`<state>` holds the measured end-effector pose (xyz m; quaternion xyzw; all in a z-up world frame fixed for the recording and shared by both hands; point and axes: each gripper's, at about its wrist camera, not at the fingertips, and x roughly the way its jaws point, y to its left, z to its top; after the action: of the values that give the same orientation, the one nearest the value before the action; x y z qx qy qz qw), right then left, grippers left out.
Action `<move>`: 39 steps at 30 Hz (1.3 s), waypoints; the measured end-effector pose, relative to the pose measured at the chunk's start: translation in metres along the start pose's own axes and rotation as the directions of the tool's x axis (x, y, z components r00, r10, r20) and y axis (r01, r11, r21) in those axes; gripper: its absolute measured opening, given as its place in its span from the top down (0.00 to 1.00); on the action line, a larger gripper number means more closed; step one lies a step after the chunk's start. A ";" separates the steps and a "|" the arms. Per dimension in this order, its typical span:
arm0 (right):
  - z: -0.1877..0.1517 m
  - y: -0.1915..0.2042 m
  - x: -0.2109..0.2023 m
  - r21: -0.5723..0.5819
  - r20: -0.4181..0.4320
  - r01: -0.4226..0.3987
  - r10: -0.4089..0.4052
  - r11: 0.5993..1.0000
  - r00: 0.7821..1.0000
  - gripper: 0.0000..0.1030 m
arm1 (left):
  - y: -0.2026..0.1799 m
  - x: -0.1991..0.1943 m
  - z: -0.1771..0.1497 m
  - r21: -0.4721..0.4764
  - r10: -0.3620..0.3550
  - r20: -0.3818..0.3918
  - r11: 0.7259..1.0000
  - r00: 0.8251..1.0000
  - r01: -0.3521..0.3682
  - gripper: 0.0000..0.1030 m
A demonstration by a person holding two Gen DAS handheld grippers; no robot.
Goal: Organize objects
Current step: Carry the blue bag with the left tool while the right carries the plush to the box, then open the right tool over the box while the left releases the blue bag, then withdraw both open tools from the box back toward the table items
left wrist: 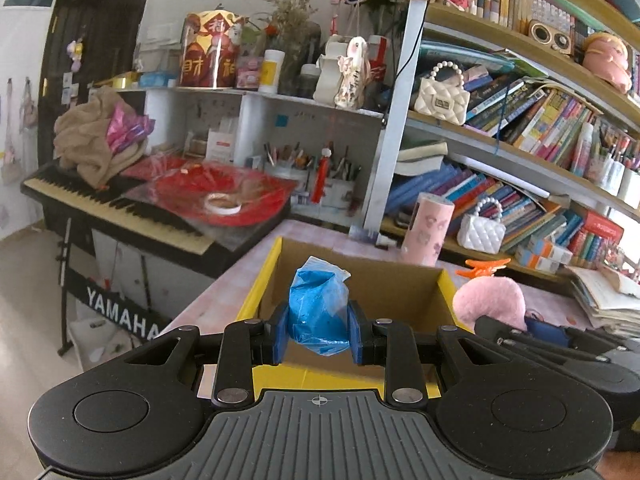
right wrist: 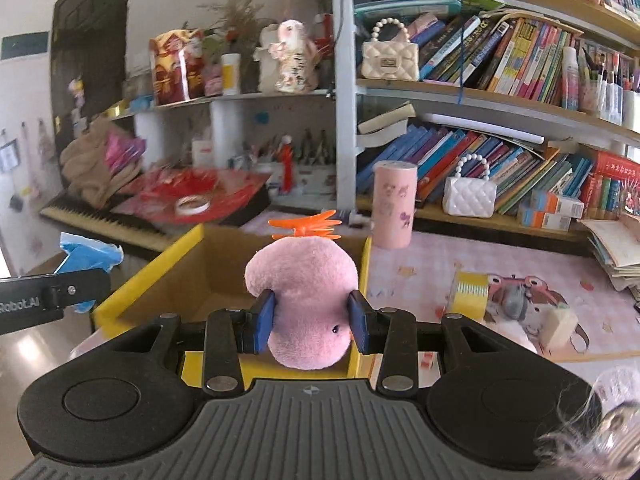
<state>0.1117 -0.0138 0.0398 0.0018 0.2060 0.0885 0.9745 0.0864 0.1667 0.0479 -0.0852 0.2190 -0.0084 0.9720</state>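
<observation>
Grippers: two, left gripper and right gripper
Box: one
Blue bag: one
Pink plush: one
Orange clip: one
Pink cup: one
Quilted purses: two, cream purse and white purse
Yellow tape: one

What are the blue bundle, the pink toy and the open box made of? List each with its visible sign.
Blue bundle: thin plastic film, probably a bag; glossy, crinkled, translucent at the edges, pinched by the left gripper.
Pink toy: plush fabric, matte and fuzzy, bulging between the pads of the right gripper.
Open box: cardboard; dull brown inside, yellow outside, apparently printed.
</observation>
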 end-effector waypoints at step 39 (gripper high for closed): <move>0.024 -0.024 0.100 -0.170 -0.113 -0.264 0.248 0.949 0.962 0.66 | -0.029 0.087 0.009 0.062 0.076 -0.073 0.996 0.994 -0.071 0.23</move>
<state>0.2159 -0.0194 0.0209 -0.0656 0.2389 0.2328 0.9404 0.1690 0.1351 0.0236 -0.0479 0.2580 0.0177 0.9648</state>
